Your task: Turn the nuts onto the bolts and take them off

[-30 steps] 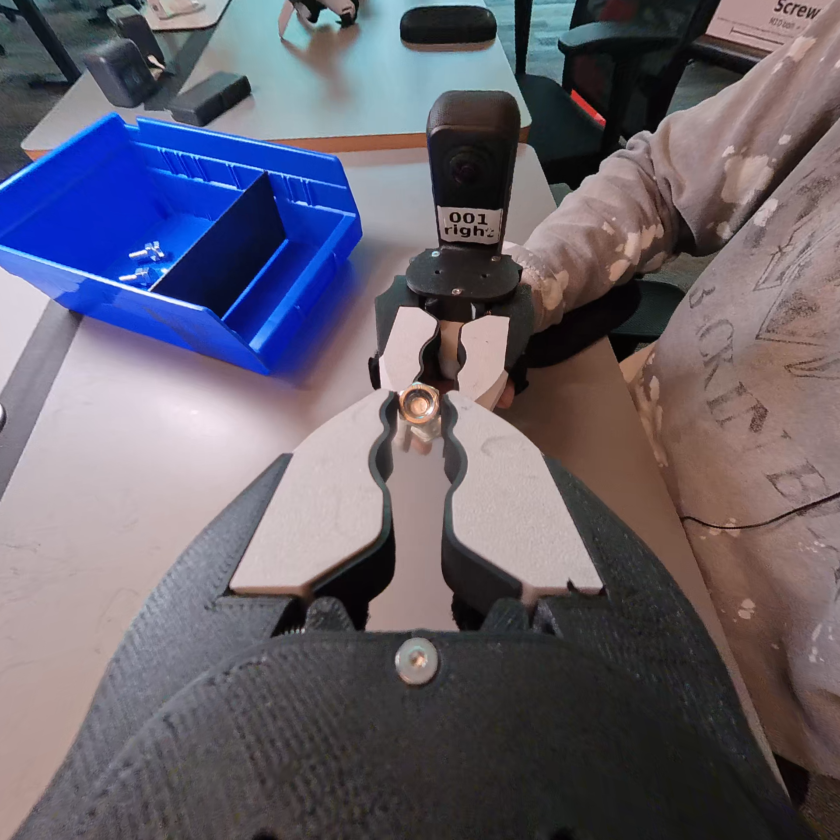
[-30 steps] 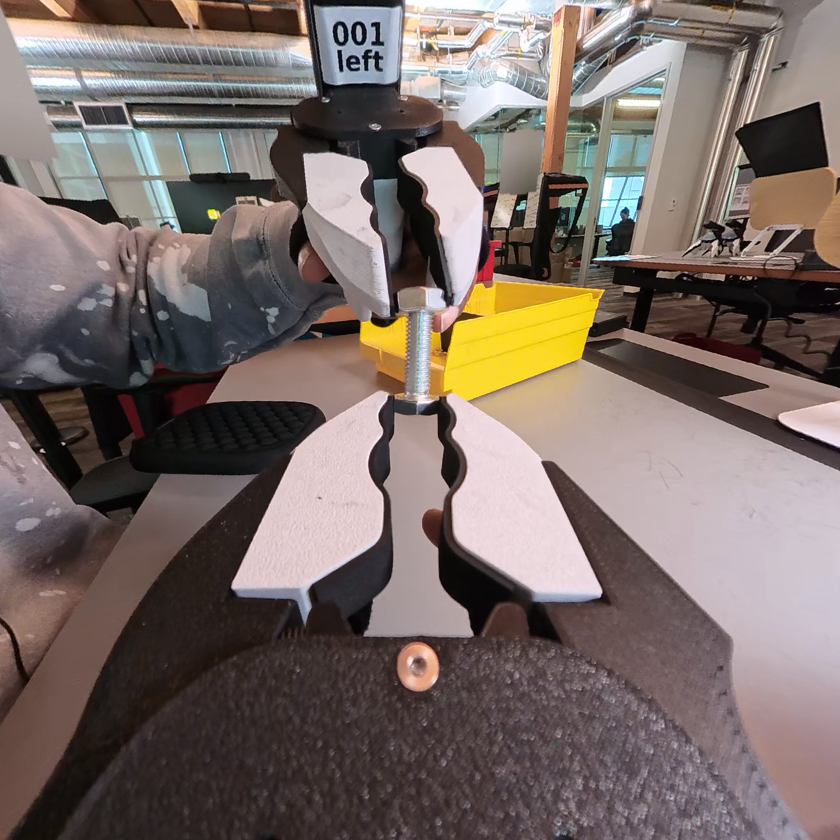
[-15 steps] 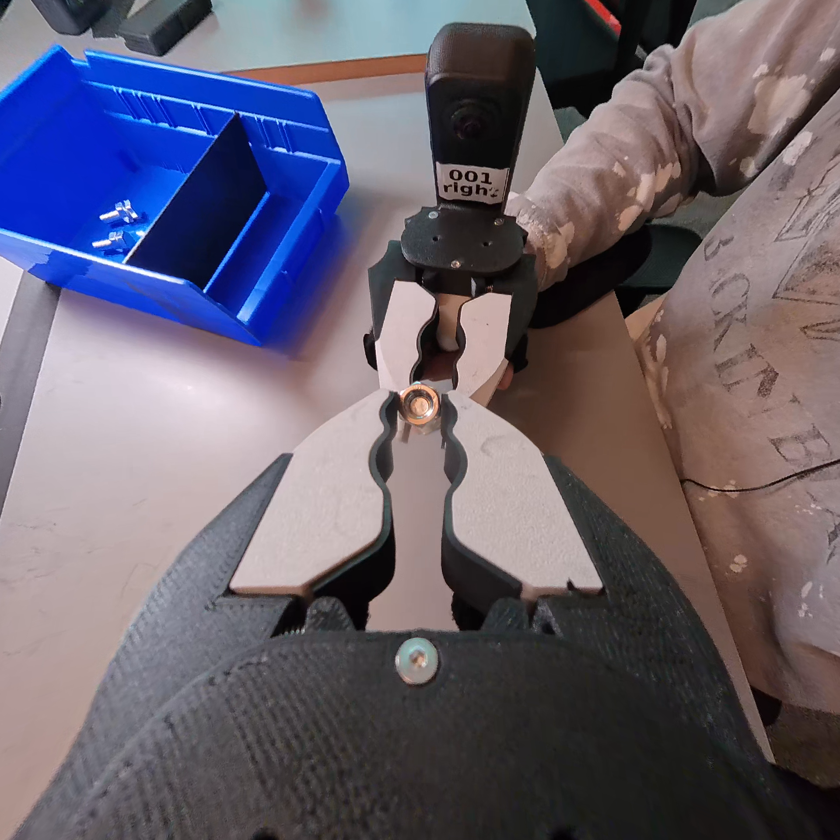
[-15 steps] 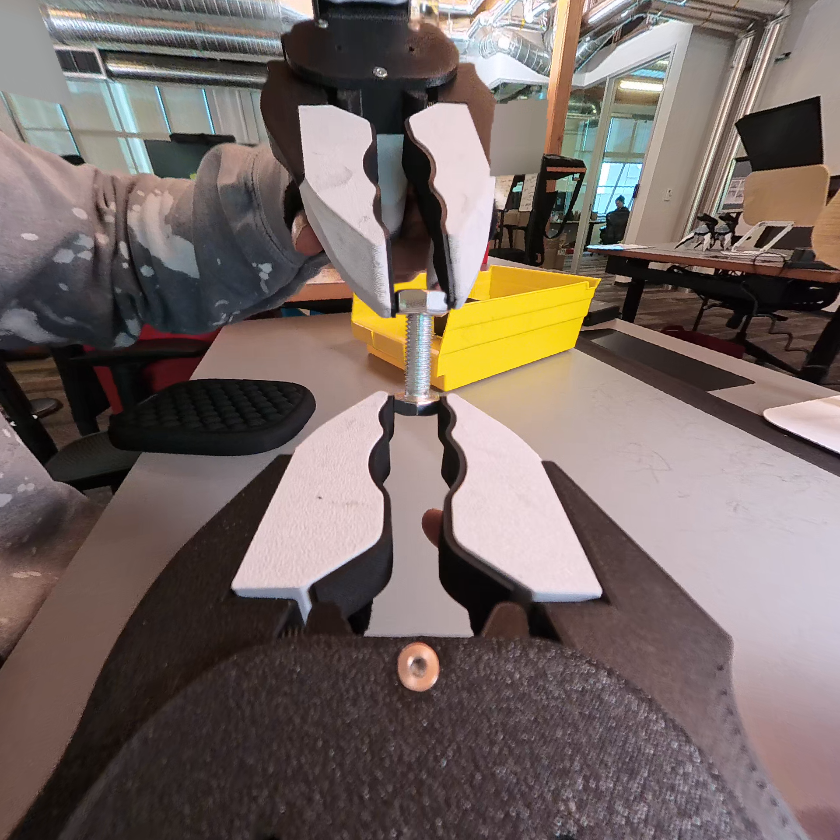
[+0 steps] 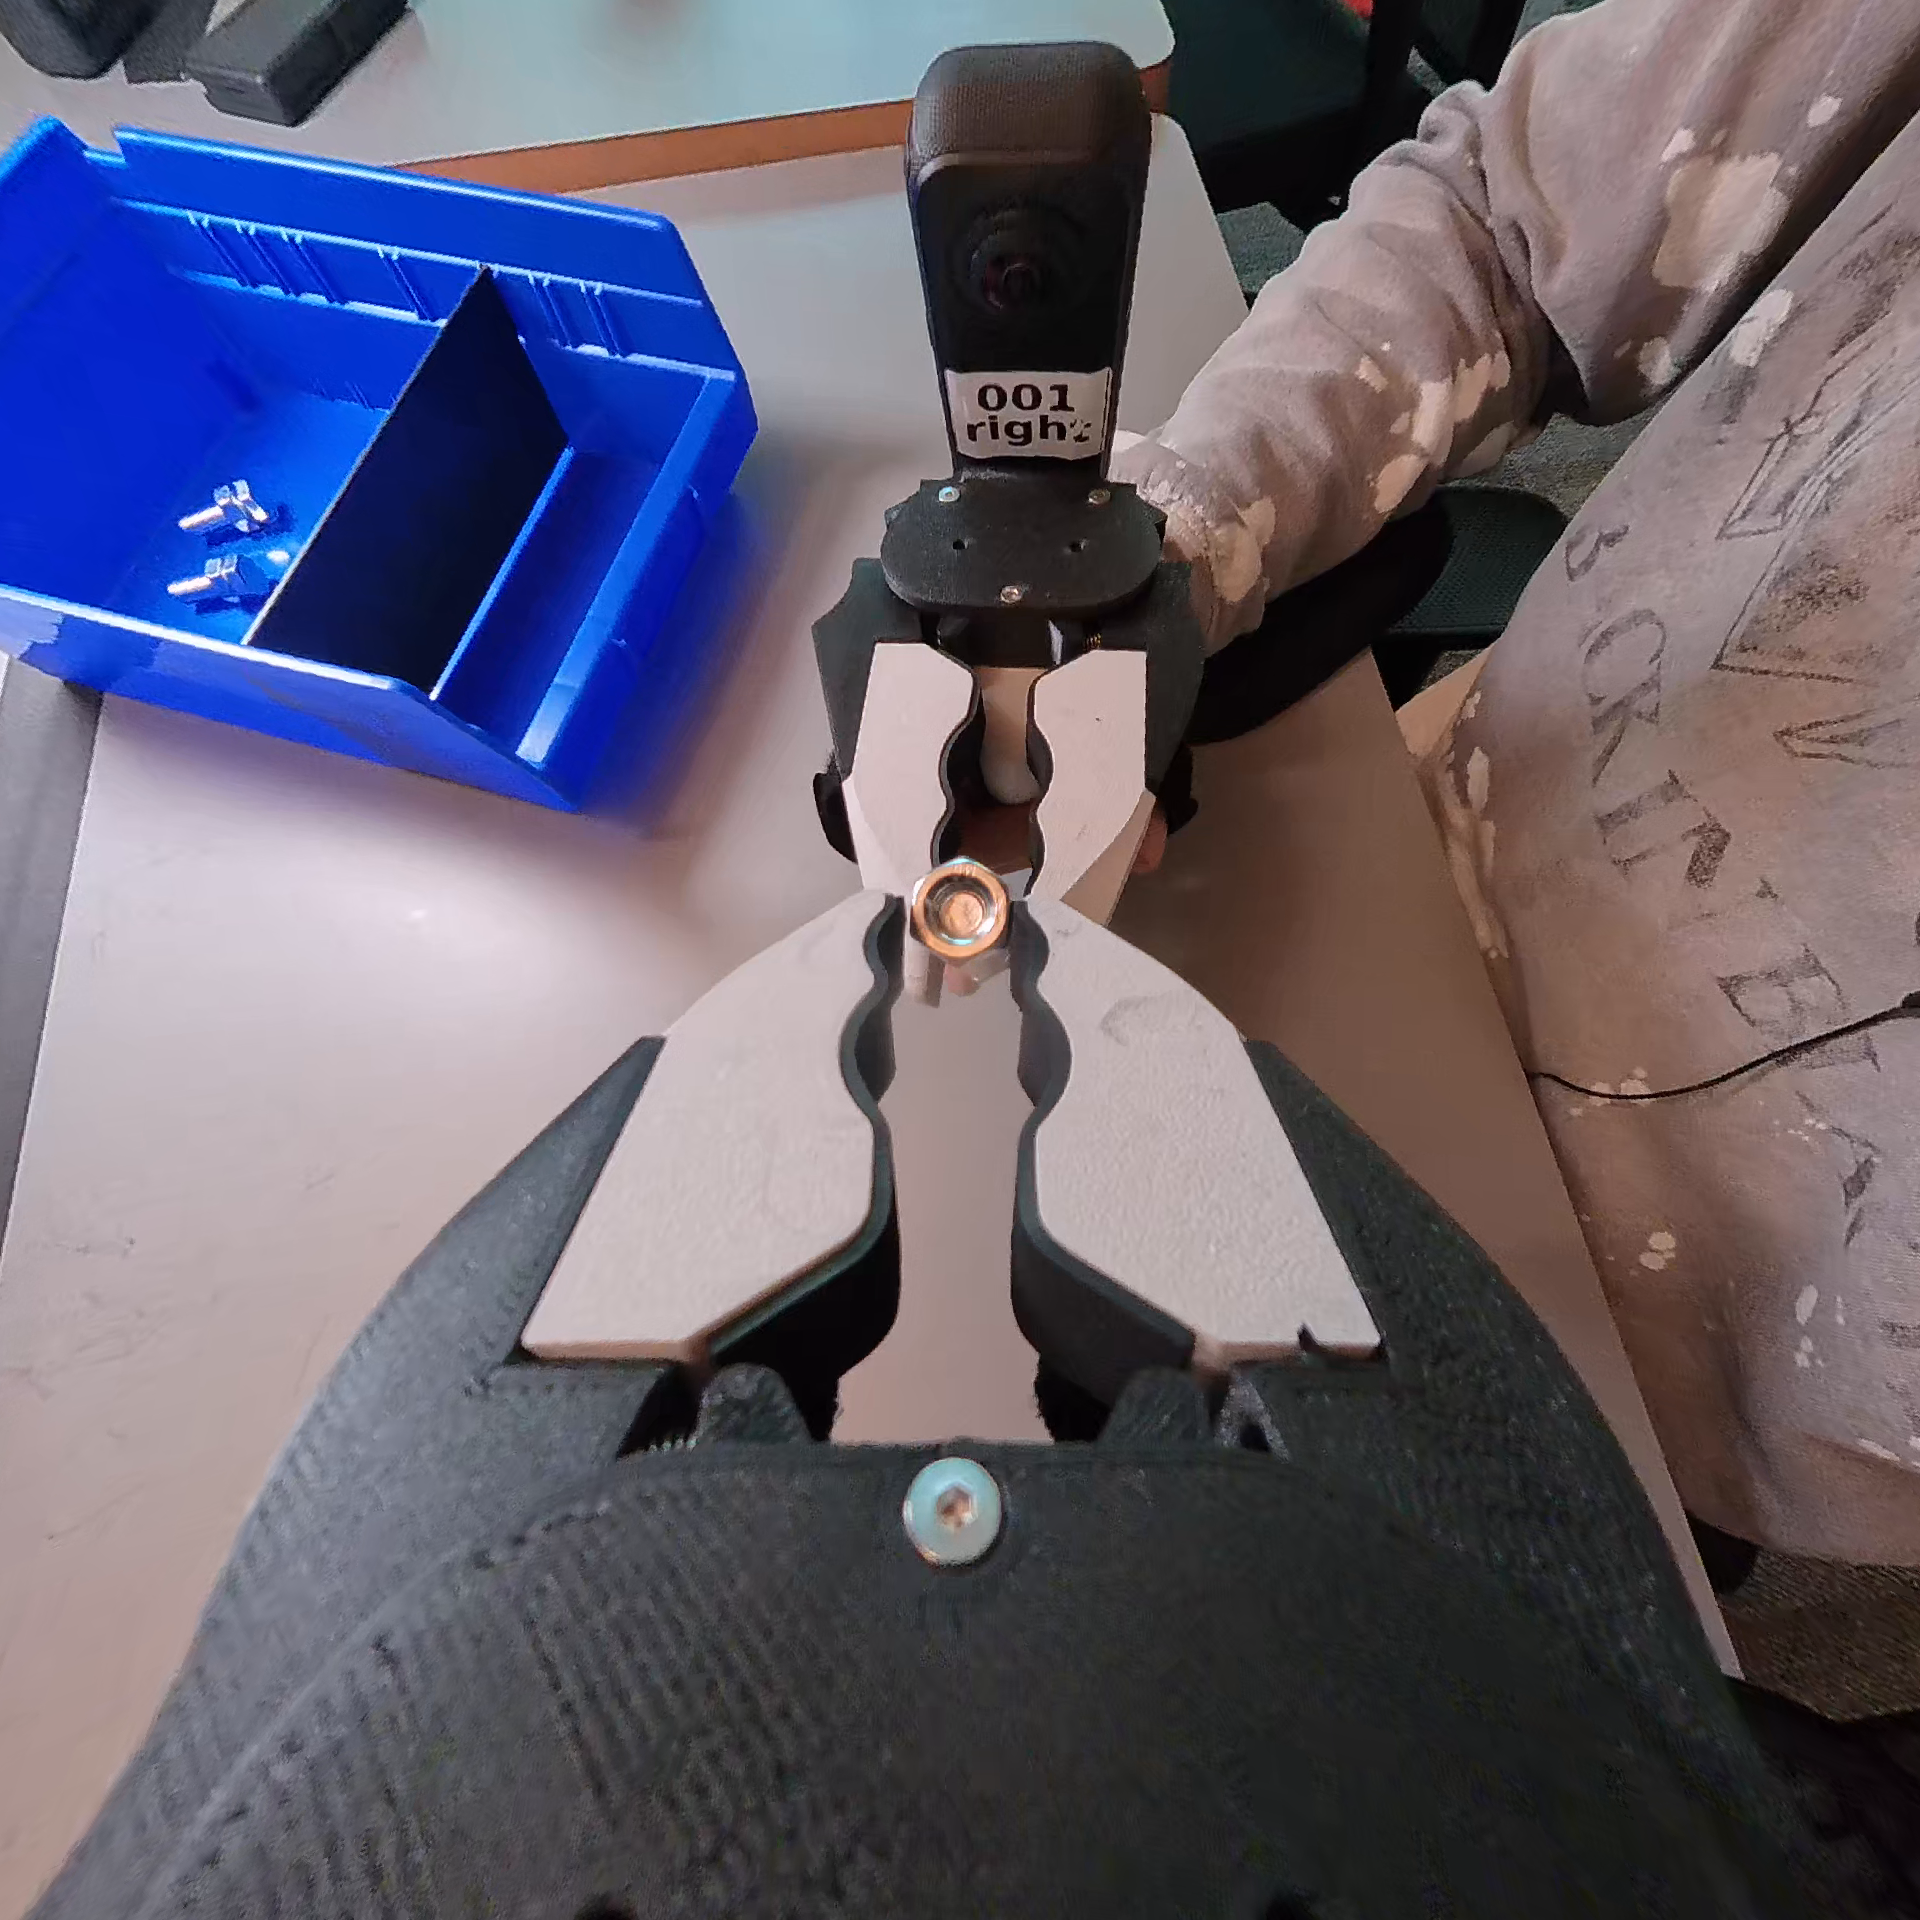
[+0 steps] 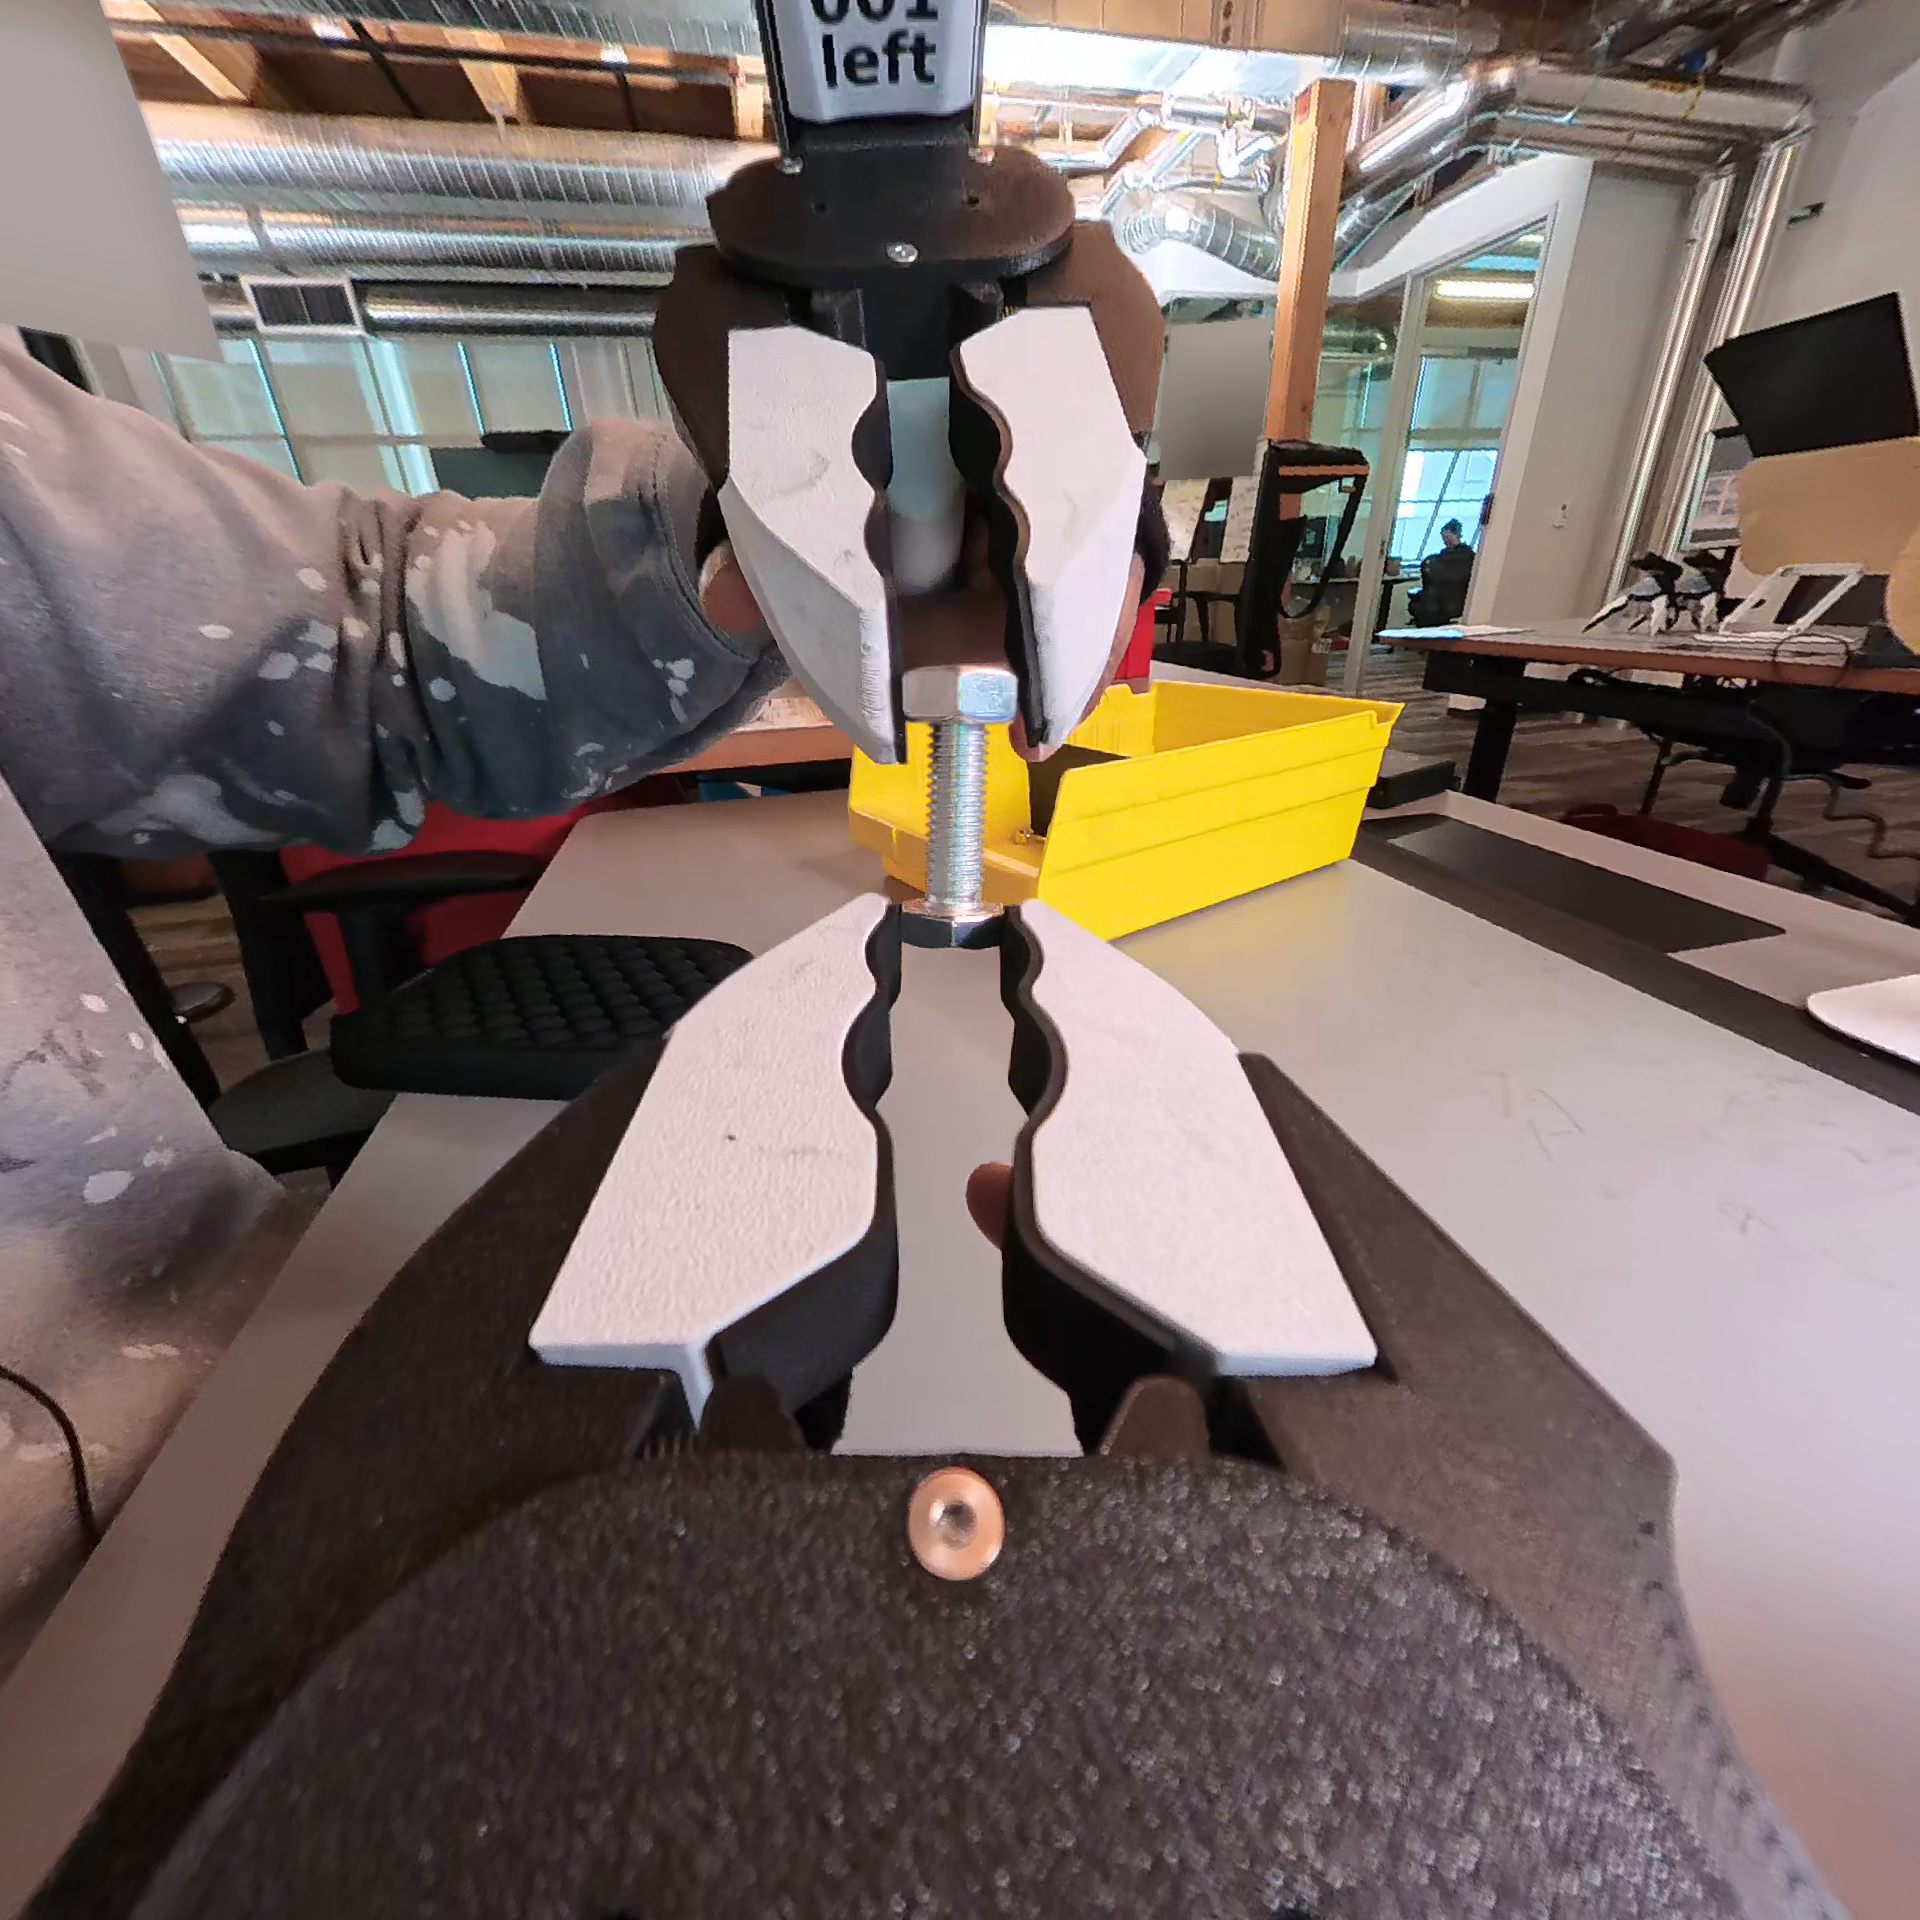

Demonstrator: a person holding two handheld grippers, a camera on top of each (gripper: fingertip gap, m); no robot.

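Behind the bolt, yellow bin.

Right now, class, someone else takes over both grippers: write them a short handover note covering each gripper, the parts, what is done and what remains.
Left gripper: shut on the hex bolt by its head, shank pointing at the right gripper.
Right gripper: shut on the hex nut, which sits at the tip of the shank.
Both are held in the air above the grey table, between the blue bin and the yellow bin. Two wing bolts lie in the blue bin.
Done: nut and bolt lined up and meeting at the tip.
Left: most of the thread is bare; turn the nut on, then take it off.
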